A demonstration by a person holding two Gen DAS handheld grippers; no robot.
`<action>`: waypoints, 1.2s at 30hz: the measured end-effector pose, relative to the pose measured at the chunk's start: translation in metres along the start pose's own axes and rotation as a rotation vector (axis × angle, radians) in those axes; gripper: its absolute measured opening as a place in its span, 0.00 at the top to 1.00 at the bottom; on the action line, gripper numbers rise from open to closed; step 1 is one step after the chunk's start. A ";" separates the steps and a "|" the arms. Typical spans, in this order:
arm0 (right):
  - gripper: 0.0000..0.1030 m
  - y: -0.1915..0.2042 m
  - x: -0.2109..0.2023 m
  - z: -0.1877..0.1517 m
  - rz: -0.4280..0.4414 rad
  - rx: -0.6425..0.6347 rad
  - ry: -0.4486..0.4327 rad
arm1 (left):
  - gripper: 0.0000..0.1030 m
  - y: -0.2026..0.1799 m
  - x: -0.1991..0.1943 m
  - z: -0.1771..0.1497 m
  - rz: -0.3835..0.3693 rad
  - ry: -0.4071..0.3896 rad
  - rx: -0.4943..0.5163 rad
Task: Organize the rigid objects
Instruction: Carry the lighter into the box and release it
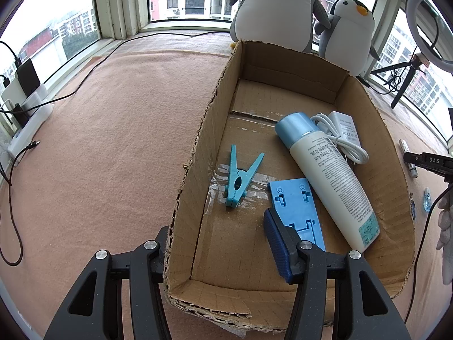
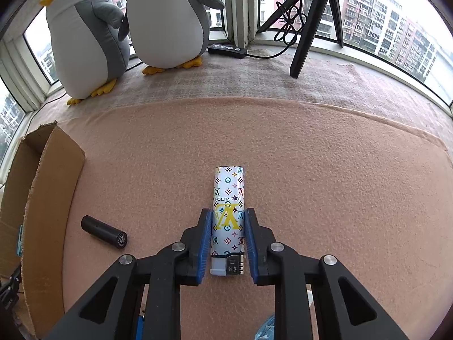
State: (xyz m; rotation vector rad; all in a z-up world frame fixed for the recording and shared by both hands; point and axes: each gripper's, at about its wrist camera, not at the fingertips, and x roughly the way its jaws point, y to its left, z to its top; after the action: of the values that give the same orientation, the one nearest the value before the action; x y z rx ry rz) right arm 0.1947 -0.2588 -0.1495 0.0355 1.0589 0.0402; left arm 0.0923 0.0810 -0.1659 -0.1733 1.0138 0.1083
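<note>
Right claw (image 2: 228, 243) clenched on lighter (image 2: 228, 212); black cylinder (image 2: 104, 231) at 9 o'clock. Left claw (image 1: 218, 243) spread, straddling cardboard box (image 1: 195, 155) wall.

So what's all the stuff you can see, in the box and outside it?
Cardboard box: one, brown, open, on the pink cloth.
Clothes peg: one, light blue, inside the box.
Plastic stand: one, blue, flat in the box.
Bottle: one, cream with blue cap, lying in the box.
Charger: one, white with cable, in the box.
Lighter: one, white patterned, on the cloth.
Cylinder: one, black, beside the box.
Penguins: two, grey and white, by the window.
Tripod: one, black, on the sill.
Left gripper: straddles the box wall.
Right gripper: around the lighter.
</note>
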 end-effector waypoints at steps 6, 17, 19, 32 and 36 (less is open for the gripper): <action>0.80 0.012 -0.025 -0.007 0.062 -0.005 -0.036 | 0.44 0.000 0.000 0.000 0.000 0.000 0.000; 0.80 0.086 -0.082 -0.017 0.247 -0.125 -0.113 | 0.44 0.000 0.000 0.000 0.000 -0.001 -0.001; 0.80 0.103 -0.089 -0.020 0.275 -0.155 -0.113 | 0.44 0.000 0.000 0.000 0.000 -0.001 -0.002; 0.80 0.170 -0.099 -0.055 0.394 -0.276 -0.075 | 0.44 0.001 0.000 0.000 -0.002 -0.001 -0.004; 0.80 0.180 -0.098 -0.068 0.406 -0.290 -0.058 | 0.44 0.001 -0.001 -0.001 -0.002 -0.002 -0.006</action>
State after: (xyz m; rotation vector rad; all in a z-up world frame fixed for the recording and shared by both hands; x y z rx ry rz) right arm 0.0845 -0.0835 -0.0892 -0.0118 0.9656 0.5562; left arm 0.0912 0.0821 -0.1659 -0.1795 1.0114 0.1094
